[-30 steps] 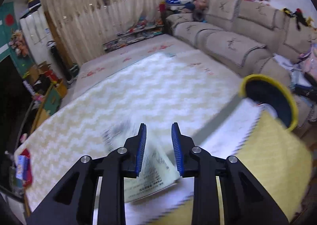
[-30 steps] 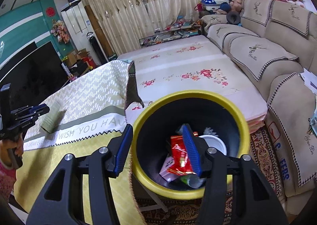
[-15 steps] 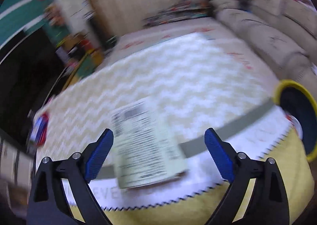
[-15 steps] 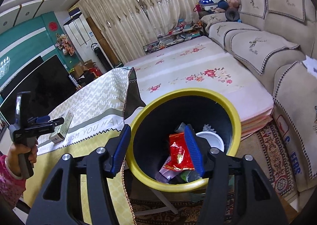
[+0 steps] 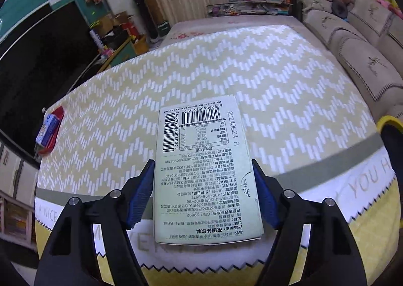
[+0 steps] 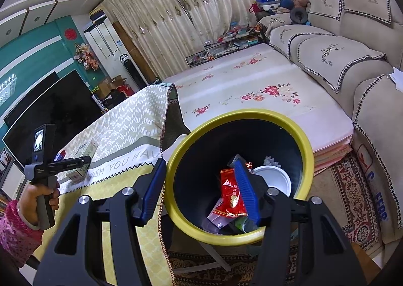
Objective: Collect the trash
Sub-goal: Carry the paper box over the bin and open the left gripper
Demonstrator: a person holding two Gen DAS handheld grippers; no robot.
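Zigzag cloth covers the tabletop (image 5: 289, 99), its near border lettered "YOU HAVE". My left jaws (image 5: 202, 195) stand spread on either side of one pale green carton (image 5: 204, 172), blue pads just beside its long edges, contact uncertain; it lies flat, stamped "20240524 A". My right jaws (image 6: 200, 187) gape over the near rim of one yellow-rimmed bin (image 6: 306, 145) off the tabletop's right edge, one red wrapper (image 6: 230, 198) inside. Far left sits one blue-and-red packet (image 5: 49, 132).
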